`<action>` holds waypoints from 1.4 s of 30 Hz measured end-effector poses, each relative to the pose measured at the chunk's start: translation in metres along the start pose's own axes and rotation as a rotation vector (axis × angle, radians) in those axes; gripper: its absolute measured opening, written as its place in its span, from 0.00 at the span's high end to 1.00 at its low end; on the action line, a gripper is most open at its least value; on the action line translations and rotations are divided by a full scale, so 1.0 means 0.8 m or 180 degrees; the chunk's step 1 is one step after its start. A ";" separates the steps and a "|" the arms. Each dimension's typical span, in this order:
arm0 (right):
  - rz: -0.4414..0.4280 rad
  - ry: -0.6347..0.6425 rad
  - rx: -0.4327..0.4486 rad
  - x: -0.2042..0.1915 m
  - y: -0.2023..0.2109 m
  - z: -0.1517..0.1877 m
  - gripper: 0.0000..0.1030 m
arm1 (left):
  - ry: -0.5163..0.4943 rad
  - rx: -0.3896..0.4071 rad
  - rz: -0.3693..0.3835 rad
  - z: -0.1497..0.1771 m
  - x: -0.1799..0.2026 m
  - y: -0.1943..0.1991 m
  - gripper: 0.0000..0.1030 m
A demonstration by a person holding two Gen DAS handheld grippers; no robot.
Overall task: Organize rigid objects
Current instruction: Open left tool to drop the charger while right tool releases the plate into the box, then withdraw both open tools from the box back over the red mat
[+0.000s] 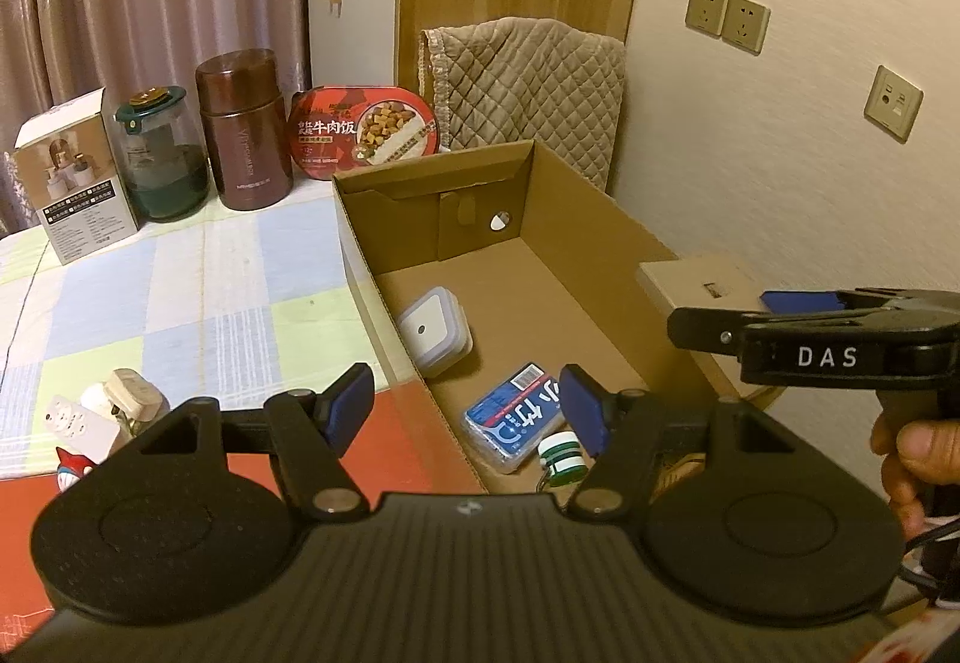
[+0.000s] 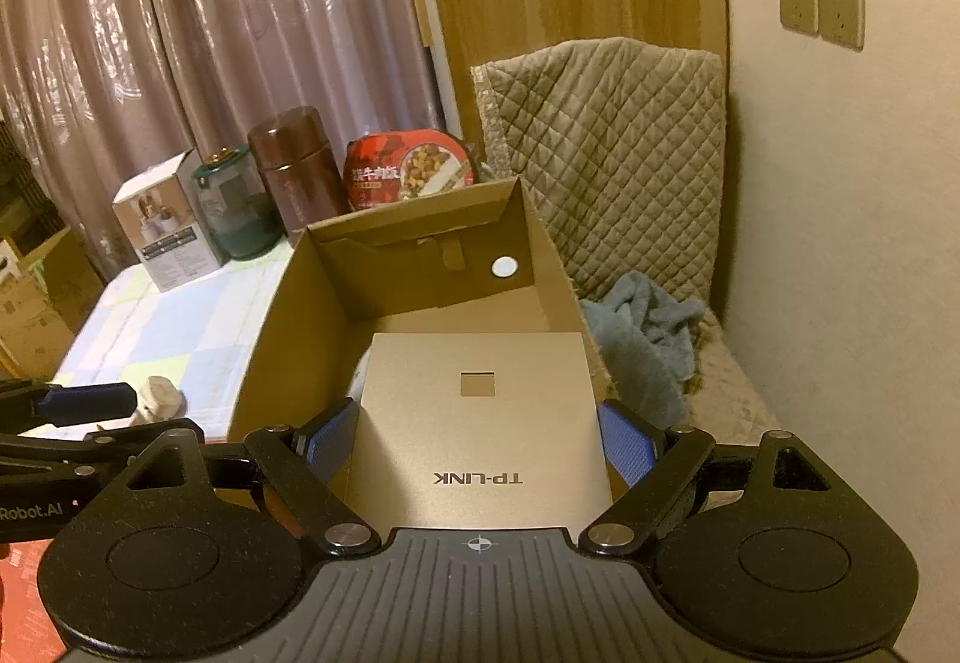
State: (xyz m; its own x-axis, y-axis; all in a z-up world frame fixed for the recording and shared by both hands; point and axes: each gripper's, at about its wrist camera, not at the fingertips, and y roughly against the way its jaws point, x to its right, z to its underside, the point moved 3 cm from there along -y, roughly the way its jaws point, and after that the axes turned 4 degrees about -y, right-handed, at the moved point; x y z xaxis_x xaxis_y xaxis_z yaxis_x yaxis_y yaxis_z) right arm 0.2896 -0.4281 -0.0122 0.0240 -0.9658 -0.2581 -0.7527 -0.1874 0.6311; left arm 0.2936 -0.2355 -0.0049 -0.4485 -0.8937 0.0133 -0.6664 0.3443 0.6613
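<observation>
An open cardboard box (image 1: 576, 219) stands on the table; it also shows in the right wrist view (image 2: 270, 339). Inside it lie a white square container (image 1: 433, 330), a blue floss pack (image 1: 516, 417) and a green-and-white roll (image 1: 561, 459). My right gripper (image 2: 477, 438) is shut on a gold TP-LINK box (image 2: 480, 423) and holds it over the cardboard box's near right side; the TP-LINK box also shows in the left wrist view (image 1: 696, 285). My left gripper (image 1: 468, 402) is open and empty above the box's near left wall.
At the back of the checked tablecloth stand a white carton (image 1: 72, 177), a green-lidded jar (image 1: 162, 159), a brown flask (image 1: 246, 129) and a red meal tub (image 1: 366, 129). White plugs (image 1: 108, 411) lie at the near left. A quilted chair (image 2: 618, 153) stands behind the box.
</observation>
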 end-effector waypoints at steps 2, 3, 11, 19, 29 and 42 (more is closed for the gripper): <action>-0.0068 -0.0046 -0.0001 0.000 -0.002 -0.001 0.20 | 0.0001 -0.0002 -0.0005 0.000 -0.001 0.000 0.38; -0.0075 -0.0059 0.0019 0.000 -0.001 -0.002 0.19 | 0.0001 0.0002 -0.0006 0.001 -0.002 0.001 0.38; -0.0070 -0.0059 0.0094 -0.005 0.016 -0.008 0.18 | 0.0041 0.0044 -0.0068 0.005 -0.021 0.016 0.38; -0.0104 0.0009 0.0121 -0.028 0.041 -0.009 0.18 | 0.0087 0.0097 -0.0190 0.015 -0.039 0.046 0.33; -0.0239 0.0182 0.0176 -0.091 0.081 -0.007 0.18 | 0.0201 0.0173 -0.0356 0.036 -0.074 0.108 0.27; -0.0485 0.0428 0.0177 -0.189 0.100 0.012 0.18 | 0.0355 0.0249 -0.0725 0.079 -0.154 0.189 0.10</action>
State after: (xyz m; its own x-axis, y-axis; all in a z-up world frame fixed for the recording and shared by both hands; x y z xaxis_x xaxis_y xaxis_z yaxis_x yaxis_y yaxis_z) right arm 0.2194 -0.2954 0.0705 0.2251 -0.9429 -0.2453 -0.7687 -0.3266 0.5499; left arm 0.2107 -0.0552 0.0460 -0.2160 -0.9754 -0.0436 -0.7886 0.1480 0.5969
